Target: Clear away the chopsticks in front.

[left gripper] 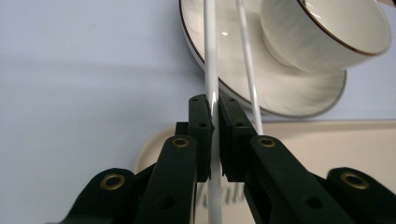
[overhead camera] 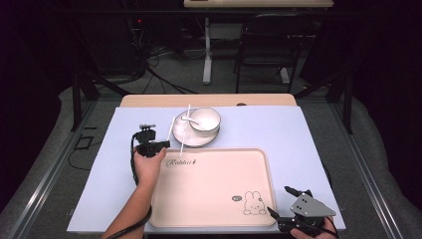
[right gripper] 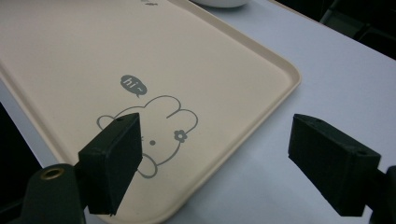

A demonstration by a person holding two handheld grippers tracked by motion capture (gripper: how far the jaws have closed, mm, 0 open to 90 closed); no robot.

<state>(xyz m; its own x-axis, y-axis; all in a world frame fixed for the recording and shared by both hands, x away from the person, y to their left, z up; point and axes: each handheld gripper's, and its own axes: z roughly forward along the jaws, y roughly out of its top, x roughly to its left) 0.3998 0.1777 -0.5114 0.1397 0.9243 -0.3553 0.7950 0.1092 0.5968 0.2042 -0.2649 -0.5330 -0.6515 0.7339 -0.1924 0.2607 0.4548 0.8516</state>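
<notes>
1. The left gripper (overhead camera: 158, 145), a black two-jaw tool in the person's left hand (overhead camera: 148, 167), pinches one thin white chopstick (left gripper: 211, 88) between its pressed-together pads, as seen in the left gripper view; the stick runs up from the jaws across the rim of a white saucer with a dark edge line (left gripper: 299, 95).

2. A second thin white chopstick (left gripper: 247, 60) lies just beside the first, outside the grip, slanting over the same saucer.

3. From the high view, both chopsticks (overhead camera: 182, 130) stand at the near left of the saucer (overhead camera: 185, 134), on which sits a white ceramic bowl with a dark rim (overhead camera: 204, 119), at the far side of the pale blue table mat (overhead camera: 298, 134).

4. A cream rectangular plastic tray printed with a rabbit drawing (overhead camera: 214, 189) lies in front of the saucer, its far edge close to it.

5. The right gripper (overhead camera: 284, 200), held at the tray's near right corner, has its jaws spread wide apart with nothing between them; below them lie the tray's rabbit corner (right gripper: 154, 135) and the mat (right gripper: 289, 186).
</notes>
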